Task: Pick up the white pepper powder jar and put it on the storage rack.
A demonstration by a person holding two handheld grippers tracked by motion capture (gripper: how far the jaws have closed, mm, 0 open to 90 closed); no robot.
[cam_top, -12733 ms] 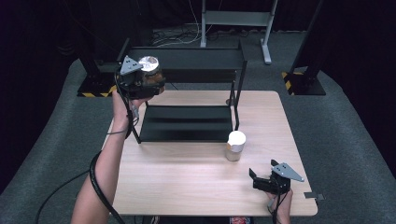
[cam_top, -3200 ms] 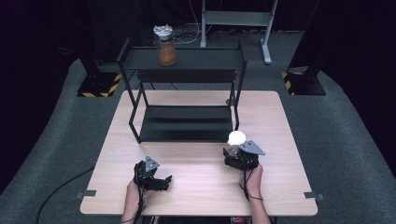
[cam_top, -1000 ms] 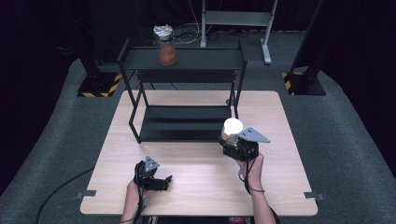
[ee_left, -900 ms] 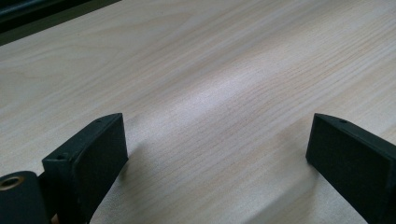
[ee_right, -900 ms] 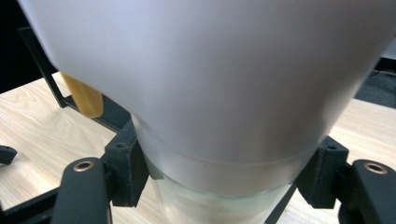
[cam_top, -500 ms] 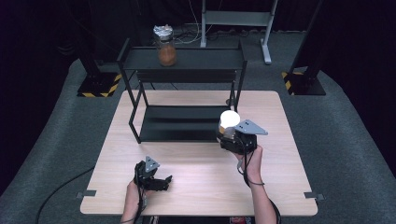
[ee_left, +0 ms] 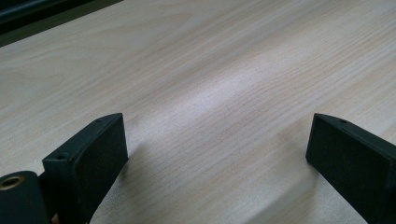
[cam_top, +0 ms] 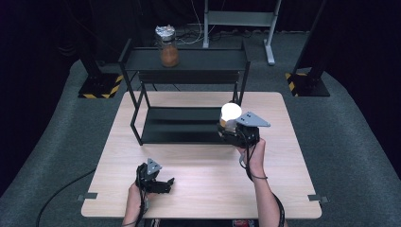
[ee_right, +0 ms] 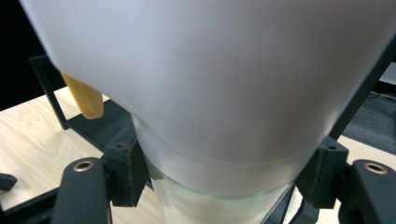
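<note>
A glass jar with a white lid (cam_top: 231,113) hangs above the table by the rack's front right post, with my right gripper (cam_top: 229,127) shut on it. In the right gripper view the lid (ee_right: 210,70) looms large, and the black fingers (ee_right: 123,172) press on the glass just below it. My left gripper (cam_top: 163,184) rests low at the table's near left, open. The left gripper view has its jaws (ee_left: 215,154) wide apart over bare wood (ee_left: 210,70) with nothing between them. A second jar with a foil top and orange contents (cam_top: 168,47) stands on the rack's top shelf.
A black two-tier rack (cam_top: 184,59) stands on the far half of the wooden table (cam_top: 198,208); its lower shelf (cam_top: 179,125) lies bare. Its right posts are close to the held jar. Dark floor, stands and cables lie beyond the table.
My right gripper has lifted the white-lidded jar and carried it a little farther toward the rack. The left gripper has stayed where it was.
</note>
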